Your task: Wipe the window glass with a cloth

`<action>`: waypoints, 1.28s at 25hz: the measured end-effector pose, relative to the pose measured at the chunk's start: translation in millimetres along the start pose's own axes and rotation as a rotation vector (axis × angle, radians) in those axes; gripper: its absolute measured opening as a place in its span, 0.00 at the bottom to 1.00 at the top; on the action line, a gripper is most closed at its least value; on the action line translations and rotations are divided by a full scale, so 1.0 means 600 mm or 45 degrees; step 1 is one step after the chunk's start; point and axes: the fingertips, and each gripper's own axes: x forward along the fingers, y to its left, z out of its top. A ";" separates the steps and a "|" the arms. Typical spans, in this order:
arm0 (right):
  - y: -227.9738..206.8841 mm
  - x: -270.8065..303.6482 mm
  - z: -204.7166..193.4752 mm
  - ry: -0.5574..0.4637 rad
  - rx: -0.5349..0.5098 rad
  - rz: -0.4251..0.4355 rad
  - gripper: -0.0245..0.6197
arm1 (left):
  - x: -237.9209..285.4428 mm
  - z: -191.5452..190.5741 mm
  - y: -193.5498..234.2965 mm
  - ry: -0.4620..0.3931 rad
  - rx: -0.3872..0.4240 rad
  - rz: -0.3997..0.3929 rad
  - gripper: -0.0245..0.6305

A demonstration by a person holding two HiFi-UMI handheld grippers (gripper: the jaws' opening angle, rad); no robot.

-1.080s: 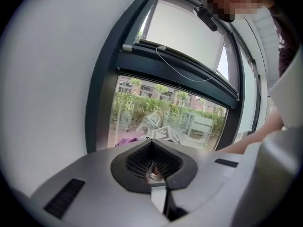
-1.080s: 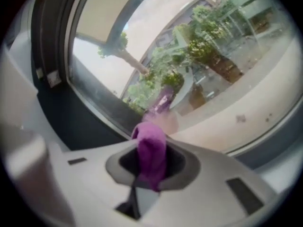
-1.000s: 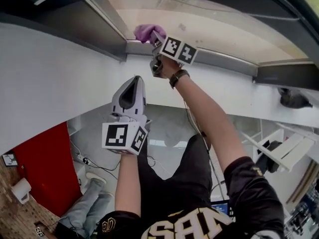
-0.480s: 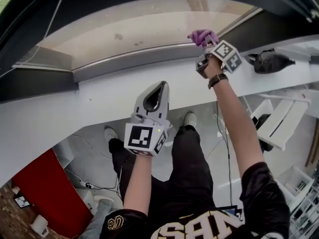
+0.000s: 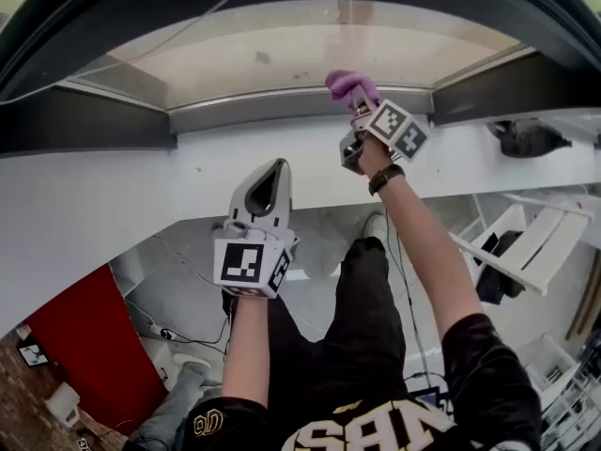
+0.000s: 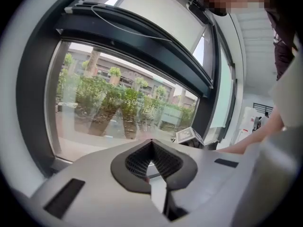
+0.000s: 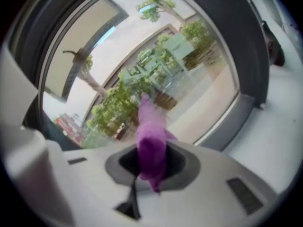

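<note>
Head view, cloth: the purple cloth [image 5: 351, 86] sat at the lower edge of the window glass [image 5: 282, 50], at 12 o'clock from the right claw [image 5: 361, 107].
Head view, right claw: it was raised on an outstretched arm, with its marker cube just below the cloth.
Head view, left claw: the left claw [image 5: 269, 175] hung at 7 o'clock from the right one, in front of the white wall [image 5: 113, 191], well apart from the glass.
Left gripper view, claw: the left claw [image 6: 152, 163] was pressed together with nothing between its pads, pointed at the window glass [image 6: 99, 103] but clear of it.
Right gripper view, claw: the right claw [image 7: 152, 167] pinched the cloth [image 7: 151, 143] tightly, its bunched free end sticking out at 12 o'clock toward the glass [image 7: 189, 74].
Contact: the cloth's tip seemed to meet the pane, though blur left that unsure.
Step in hand: probably a wiping stroke low on the pane; how much glass was already done could not be judged.
Next move: it called for firm pressure through the cloth and a sideways sweep, with the hard claw tips off the glass.
</note>
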 end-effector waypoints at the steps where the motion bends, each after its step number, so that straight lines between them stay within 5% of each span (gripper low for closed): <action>1: 0.045 0.021 -0.053 0.058 -0.030 0.041 0.16 | -0.022 0.004 0.037 0.004 0.003 0.040 0.06; 7: 0.339 0.156 -0.352 0.344 -0.222 0.297 0.16 | -0.167 0.016 0.250 0.033 0.003 0.281 0.06; 13: 0.529 0.266 -0.512 0.466 -0.484 0.409 0.16 | -0.241 0.024 0.366 0.008 -0.016 0.389 0.06; 15: 0.530 0.288 -0.520 0.500 -0.430 0.383 0.16 | -0.246 0.023 0.375 -0.007 -0.014 0.419 0.06; 17: 0.488 0.298 -0.493 0.500 -0.348 0.330 0.16 | -0.230 0.009 0.368 0.005 -0.019 0.410 0.06; 21: 0.348 0.259 -0.387 0.377 -0.569 0.276 0.16 | -0.167 -0.042 0.303 0.069 -0.013 0.321 0.06; 23: 0.247 0.229 -0.305 0.304 -0.577 0.201 0.16 | -0.121 -0.072 0.252 0.099 -0.008 0.245 0.06; 27: -0.006 0.143 -0.100 0.129 -0.415 -0.064 0.16 | -0.011 -0.139 0.112 0.142 -0.011 0.065 0.06; 32: -0.303 0.005 0.150 -0.183 -0.031 -0.413 0.16 | 0.092 -0.187 -0.068 0.156 0.067 -0.134 0.06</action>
